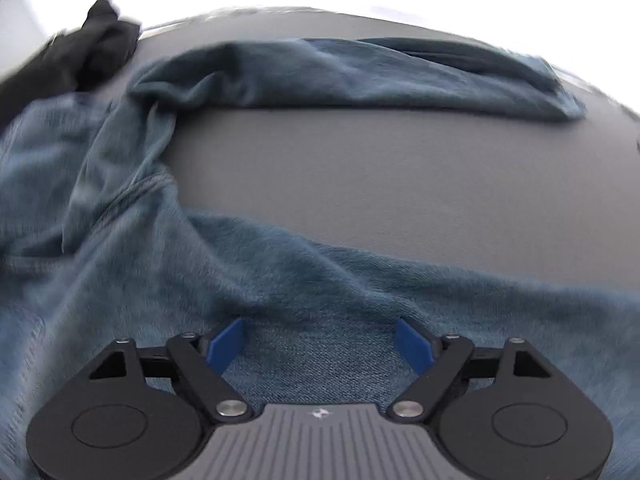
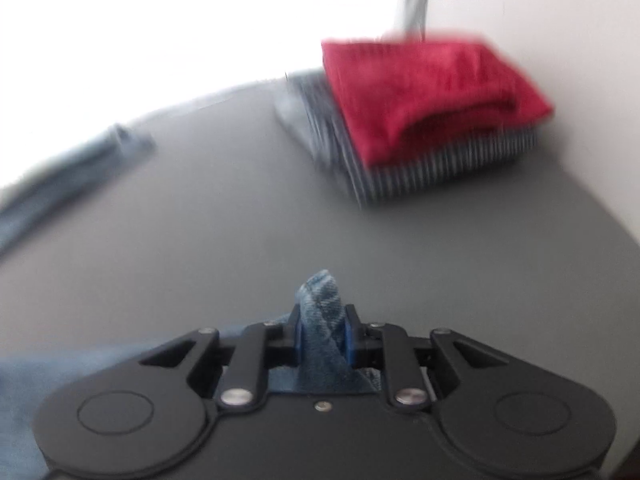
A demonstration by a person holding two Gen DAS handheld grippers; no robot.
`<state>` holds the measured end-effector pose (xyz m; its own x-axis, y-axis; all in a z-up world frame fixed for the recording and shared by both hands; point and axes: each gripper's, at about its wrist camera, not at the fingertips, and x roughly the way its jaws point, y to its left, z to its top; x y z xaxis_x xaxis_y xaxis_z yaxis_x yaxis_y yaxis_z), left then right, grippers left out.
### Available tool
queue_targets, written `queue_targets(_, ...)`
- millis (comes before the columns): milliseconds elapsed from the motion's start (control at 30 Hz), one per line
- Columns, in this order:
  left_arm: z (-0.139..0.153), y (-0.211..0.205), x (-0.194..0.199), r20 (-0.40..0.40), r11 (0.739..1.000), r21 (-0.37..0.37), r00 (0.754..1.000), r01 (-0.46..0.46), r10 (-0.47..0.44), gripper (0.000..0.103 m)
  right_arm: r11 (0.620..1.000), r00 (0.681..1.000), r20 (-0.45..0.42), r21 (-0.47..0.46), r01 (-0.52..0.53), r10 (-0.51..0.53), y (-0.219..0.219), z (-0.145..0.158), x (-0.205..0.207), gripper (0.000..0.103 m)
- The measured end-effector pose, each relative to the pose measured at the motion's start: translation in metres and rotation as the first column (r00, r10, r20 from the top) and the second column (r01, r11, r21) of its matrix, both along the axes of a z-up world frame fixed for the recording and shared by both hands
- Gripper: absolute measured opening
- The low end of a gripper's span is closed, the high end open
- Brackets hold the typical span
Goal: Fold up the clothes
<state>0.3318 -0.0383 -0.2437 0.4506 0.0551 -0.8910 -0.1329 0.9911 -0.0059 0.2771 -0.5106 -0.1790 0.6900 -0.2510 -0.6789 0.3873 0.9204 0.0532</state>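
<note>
Jeans [image 2: 322, 320] pinched in right gripper [image 2: 322, 330]

Fuzzy blue cloth garment [image 1: 280, 272] on a smooth matt grey table [image 1: 360, 168].

Right wrist view motion-blurred; red folded cloth [image 2: 432, 92] atop striped pile [image 2: 420, 168], perhaps shirts; dark garment [image 1: 80, 52] cropped.

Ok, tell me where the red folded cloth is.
In the right wrist view, the red cloth sits upper right, on top of a striped folded garment, at the far side of the grey table.
</note>
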Motion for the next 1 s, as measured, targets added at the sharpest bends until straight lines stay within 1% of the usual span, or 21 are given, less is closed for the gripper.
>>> queue_targets(100,-0.001,-0.012,0.000,-0.003,0.998,0.061,1.000,0.005,-0.005,0.087,0.999,0.977,0.207,-0.020,-0.040,0.043,0.006,0.037,-0.026,0.019)
queue_targets(167,-0.003,-0.012,0.000,-0.003,0.998,0.061,1.000,-0.009,0.009,0.089,0.999,0.971,0.236,-0.050,-0.023,0.034,0.005,0.037,-0.028,0.022)
queue_targets(200,-0.003,-0.009,0.000,-0.006,0.999,0.046,1.000,-0.021,0.021,0.091,0.997,0.989,0.150,-0.075,0.003,0.008,0.003,0.020,-0.019,0.033)
queue_targets(233,-0.005,-0.006,0.000,-0.010,0.999,0.033,0.999,-0.031,0.031,0.094,0.994,0.998,0.057,-0.104,0.028,-0.022,0.000,0.003,-0.010,0.048)
queue_targets(300,-0.006,-0.006,0.000,-0.014,0.999,0.037,1.000,-0.023,0.024,0.096,0.986,0.990,-0.116,-0.154,0.063,-0.082,-0.005,-0.027,0.003,0.045)
queue_targets(333,-0.005,-0.006,0.000,-0.016,0.999,0.043,1.000,-0.018,0.019,0.096,0.986,0.988,-0.118,-0.146,0.081,-0.099,-0.009,-0.029,-0.003,0.046)
queue_targets(367,-0.005,-0.005,0.000,-0.016,0.999,0.044,1.000,-0.018,0.019,0.096,0.986,0.989,-0.085,-0.118,0.114,-0.124,-0.012,-0.027,-0.012,0.049)
queue_targets(400,-0.005,-0.004,0.001,-0.014,0.999,0.042,1.000,-0.020,0.021,0.096,0.984,0.983,-0.068,-0.066,0.168,-0.172,-0.017,-0.025,-0.022,0.059)
queue_targets(433,-0.006,-0.003,0.001,-0.012,0.999,0.040,1.000,-0.024,0.024,0.097,0.975,0.973,-0.055,-0.011,0.223,-0.223,-0.023,-0.023,-0.031,0.064)
queue_targets(533,-0.009,-0.001,0.002,-0.012,0.999,0.038,0.999,-0.034,0.034,0.102,0.931,0.940,-0.041,0.131,0.340,-0.337,-0.034,-0.029,-0.057,0.067)
queue_targets(633,-0.010,0.000,0.003,-0.008,0.999,0.037,0.999,-0.033,0.034,0.103,0.883,0.921,-0.031,0.272,0.382,-0.389,-0.040,-0.039,-0.073,0.067)
queue_targets(667,-0.010,0.000,0.003,-0.005,0.999,0.037,0.999,-0.032,0.032,0.103,0.862,0.919,-0.024,0.336,0.379,-0.394,-0.041,-0.045,-0.075,0.065)
queue_targets(700,-0.010,0.000,0.003,-0.003,0.999,0.037,1.000,-0.030,0.031,0.103,0.859,0.921,-0.015,0.356,0.368,-0.388,-0.038,-0.044,-0.072,0.046)
queue_targets(733,-0.010,0.000,0.002,-0.001,0.999,0.038,1.000,-0.029,0.029,0.103,0.857,0.924,-0.005,0.372,0.356,-0.382,-0.035,-0.043,-0.069,0.020)
queue_targets(767,-0.010,0.000,0.002,0.000,0.999,0.040,1.000,-0.027,0.027,0.103,0.855,0.927,0.004,0.388,0.344,-0.375,-0.031,-0.041,-0.066,0.015)
queue_targets(800,-0.010,0.000,0.002,0.000,0.999,0.041,1.000,-0.025,0.025,0.103,0.900,0.943,0.039,0.316,0.301,-0.330,-0.017,-0.029,-0.059,0.009)
queue_targets(867,-0.010,0.000,0.002,0.002,0.999,0.041,1.000,-0.023,0.023,0.103,0.984,0.985,0.081,0.106,0.144,-0.153,0.022,-0.004,-0.038,0.007)
queue_targets(900,-0.010,0.000,0.002,0.004,0.999,0.041,1.000,-0.022,0.022,0.103,0.998,0.994,0.082,0.009,0.068,-0.069,0.043,0.004,-0.030,0.007)
queue_targets(933,-0.010,0.000,0.002,0.005,0.999,0.041,1.000,-0.022,0.021,0.103,0.995,0.996,0.070,-0.090,-0.041,0.048,0.069,0.010,-0.021,0.008)
queue_targets(967,-0.010,0.000,0.002,0.006,0.999,0.041,1.000,-0.021,0.021,0.103,0.975,0.984,0.038,-0.141,-0.169,0.176,0.094,0.010,-0.013,0.009)
queue_targets(1000,-0.010,0.000,0.002,0.007,0.999,0.042,1.000,-0.019,0.019,0.103,0.953,0.963,0.002,-0.141,-0.267,0.270,0.112,0.006,-0.007,0.012)
